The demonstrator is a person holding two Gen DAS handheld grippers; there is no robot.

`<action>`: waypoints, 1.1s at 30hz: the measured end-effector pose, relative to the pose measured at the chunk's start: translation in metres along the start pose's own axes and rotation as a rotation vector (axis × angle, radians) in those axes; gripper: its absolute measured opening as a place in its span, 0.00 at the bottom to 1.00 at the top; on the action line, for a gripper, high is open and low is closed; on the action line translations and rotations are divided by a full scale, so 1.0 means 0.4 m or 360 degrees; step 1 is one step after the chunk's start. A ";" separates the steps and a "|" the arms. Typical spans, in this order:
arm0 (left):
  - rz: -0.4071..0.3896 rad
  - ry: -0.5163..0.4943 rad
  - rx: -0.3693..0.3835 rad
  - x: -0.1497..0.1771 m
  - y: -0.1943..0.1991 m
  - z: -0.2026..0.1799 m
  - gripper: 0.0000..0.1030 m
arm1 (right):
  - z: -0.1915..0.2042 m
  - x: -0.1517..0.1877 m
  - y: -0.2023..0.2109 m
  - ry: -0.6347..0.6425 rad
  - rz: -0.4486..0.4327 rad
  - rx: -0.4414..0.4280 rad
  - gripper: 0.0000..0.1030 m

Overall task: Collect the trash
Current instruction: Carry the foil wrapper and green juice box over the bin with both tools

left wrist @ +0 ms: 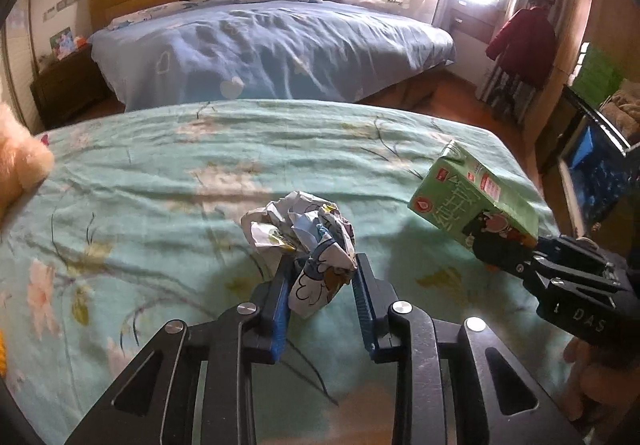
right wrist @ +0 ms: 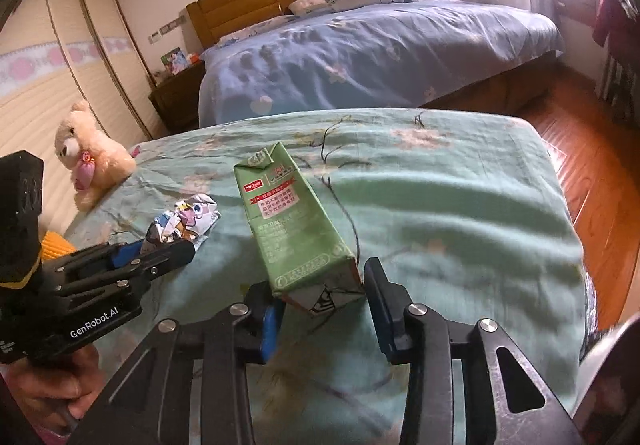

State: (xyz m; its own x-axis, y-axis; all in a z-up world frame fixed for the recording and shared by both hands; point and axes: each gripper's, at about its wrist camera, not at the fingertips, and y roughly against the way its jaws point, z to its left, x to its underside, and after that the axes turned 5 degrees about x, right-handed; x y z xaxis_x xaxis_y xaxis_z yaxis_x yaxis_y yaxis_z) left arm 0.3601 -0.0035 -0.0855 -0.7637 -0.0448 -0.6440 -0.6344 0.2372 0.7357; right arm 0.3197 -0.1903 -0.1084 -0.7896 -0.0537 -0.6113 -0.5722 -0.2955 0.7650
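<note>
Jaws: left gripper (left wrist: 322, 281) clenched on a crumpled paper wad (left wrist: 308, 241), blue pads pressing it on both sides. Right gripper (right wrist: 320, 295) grasps a green carton (right wrist: 290, 221) by its bottom end; the left pad touches the carton, contact on the right pad is hard to tell.

Count: 2 grippers, 2 pieces of trash (1 wad, 1 carton), 2 beds, 1 teddy bear (right wrist: 90, 155) on the near bed's far left edge.

Looks: wad is white paper w/ cartoon prints, blue, yellow and orange bits, tightly scrunched. Carton is a slim green drink box, red label w/ white text, folded top flap pointing away, cartoon figure near its base, slightly dented.

Where: both items are over the teal flowered bedspread (right wrist: 440, 205) of the near bed, wad to the left, carton to the right, apart from each other. Blue bed (left wrist: 272, 45) sits far behind.

Pose: both grippers point forward and down at the bedspread, side by side. A hand (right wrist: 52, 389) grips the left gripper's handle at near left.
</note>
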 end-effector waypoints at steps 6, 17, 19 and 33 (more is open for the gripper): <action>0.0016 0.0006 0.0060 0.040 0.047 -0.021 0.27 | 0.000 0.047 0.051 -0.0060 -0.0012 0.0020 0.37; -0.0029 -0.0080 0.0165 0.101 0.152 -0.105 0.27 | -0.024 0.135 0.155 -0.0182 -0.0076 0.0045 0.37; -0.0026 -0.0097 0.0183 0.111 0.166 -0.120 0.27 | -0.025 0.151 0.182 -0.0184 -0.0106 0.0066 0.37; -0.0021 -0.0234 0.0269 0.153 0.205 -0.241 0.27 | -0.080 0.228 0.295 -0.0290 -0.0206 0.0133 0.37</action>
State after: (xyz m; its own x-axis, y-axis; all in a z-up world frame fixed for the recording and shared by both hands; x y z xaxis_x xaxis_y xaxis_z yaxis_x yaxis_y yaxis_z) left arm 0.2498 -0.0802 -0.0444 -0.7218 0.0898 -0.6863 -0.6060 0.3971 0.6893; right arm 0.1871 -0.2608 -0.0803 -0.7310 0.1547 -0.6646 -0.6818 -0.2086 0.7012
